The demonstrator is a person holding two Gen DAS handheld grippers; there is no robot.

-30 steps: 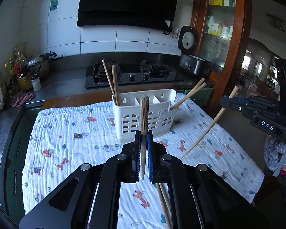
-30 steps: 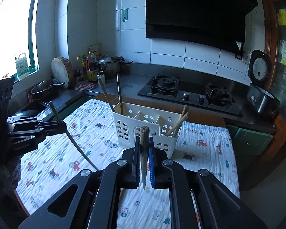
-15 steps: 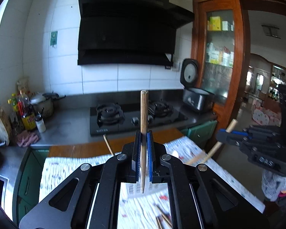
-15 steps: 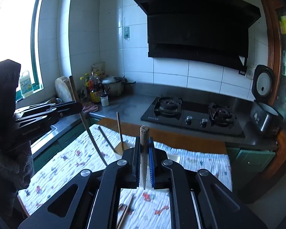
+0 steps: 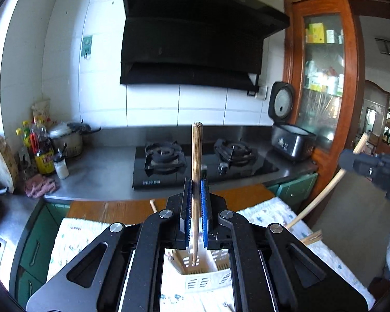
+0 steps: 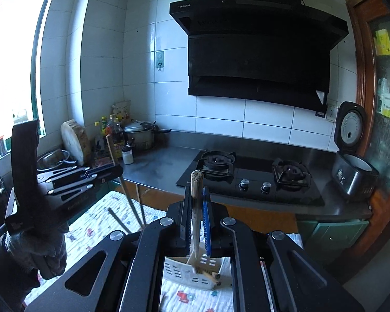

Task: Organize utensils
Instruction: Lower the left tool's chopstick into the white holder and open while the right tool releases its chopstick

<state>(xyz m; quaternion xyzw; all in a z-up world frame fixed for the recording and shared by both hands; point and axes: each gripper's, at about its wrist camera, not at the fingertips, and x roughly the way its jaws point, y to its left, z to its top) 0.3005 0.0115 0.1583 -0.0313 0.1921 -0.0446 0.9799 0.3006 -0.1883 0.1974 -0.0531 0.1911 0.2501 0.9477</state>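
Left tool (image 5: 195, 210) clenched on upright chopstick (image 5: 196, 179), right tool (image 6: 197, 217) clenched on second chopstick (image 6: 196, 208), both tips above white caddy (image 5: 195, 262).

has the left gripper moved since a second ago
Yes. The left gripper has risen and come over the white caddy: the caddy then stood ahead of its chopstick, and now shows below, between the fingers.

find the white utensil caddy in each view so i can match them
Left wrist: white utensil caddy at bottom centre, seen between the left gripper arms, under its chopstick.
Right wrist: caddy at bottom centre, below the right gripper.
Shared landmark: gas stove.
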